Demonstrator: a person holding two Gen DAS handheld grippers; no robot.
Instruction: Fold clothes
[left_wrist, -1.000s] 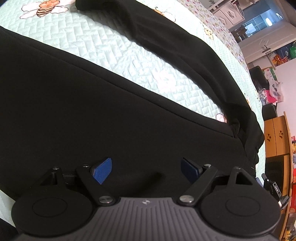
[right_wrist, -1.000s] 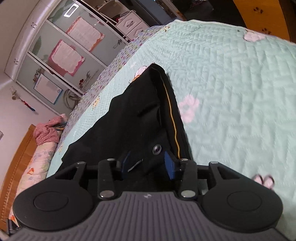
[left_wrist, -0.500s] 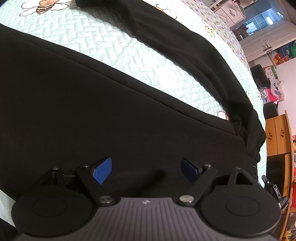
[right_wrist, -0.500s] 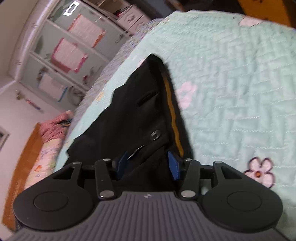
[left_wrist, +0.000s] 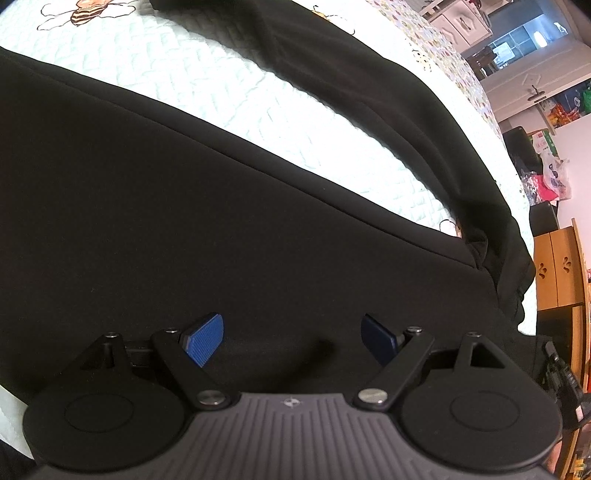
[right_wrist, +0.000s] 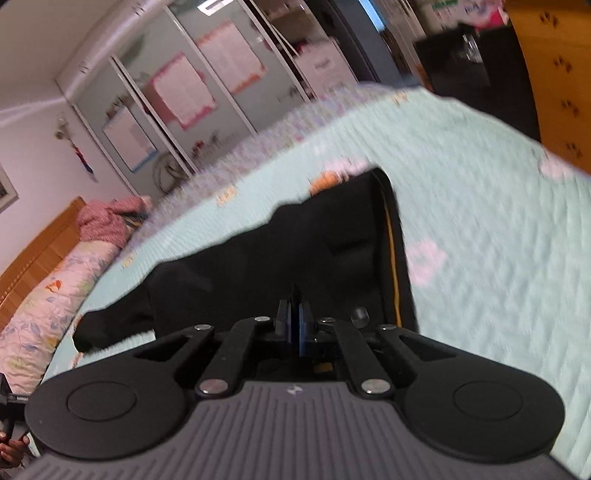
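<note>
Bed under pale mint quilt, flower and bee prints. Wardrobe with frosted sliding doors at 11 o'clock in right wrist view, pink-edged panels. Wooden headboard at 9 o'clock, floral pillow beside it. Orange wooden cabinet at 3 o'clock in left wrist view. White walls, daylight

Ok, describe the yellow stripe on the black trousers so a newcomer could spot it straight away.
Start at the mint-green quilted bedspread, then find the black trousers lying on it in front of the right gripper. Along the trousers' right-hand edge runs the thin yellow stripe, the only bright line on otherwise plain black cloth.
</note>
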